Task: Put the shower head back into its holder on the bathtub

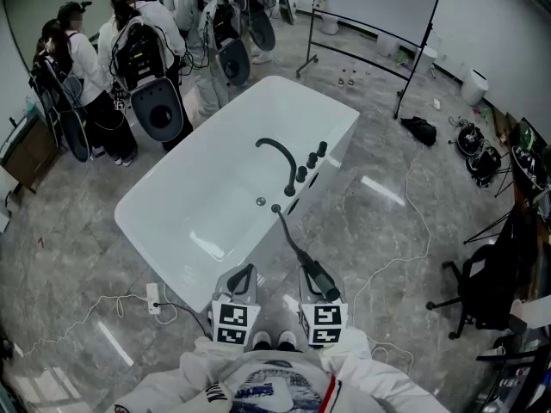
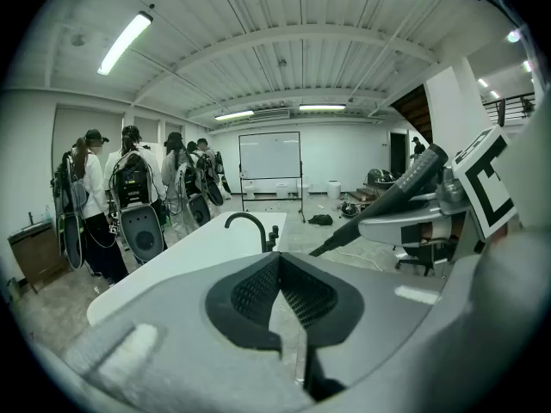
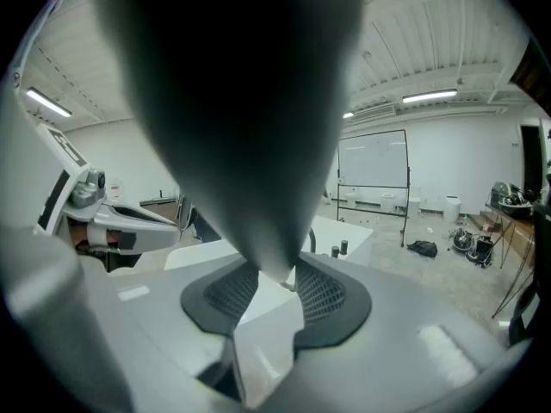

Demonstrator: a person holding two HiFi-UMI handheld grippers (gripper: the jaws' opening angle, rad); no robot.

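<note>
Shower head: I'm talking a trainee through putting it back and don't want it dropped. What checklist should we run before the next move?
1. Grip: ok. The right tongs are closed on the shower head.
2. Spare hand free: ok. The left tongs are shut with nothing between them.
3. Hose untangled: ok. It runs in one curve from the tub rim to the head.
4. Holder found: cannot tell. The faucet and knobs show on the rim, but no holder stands out.
5. Head at the rim: not ok. It is held outside the bathtub, over the floor.
</note>
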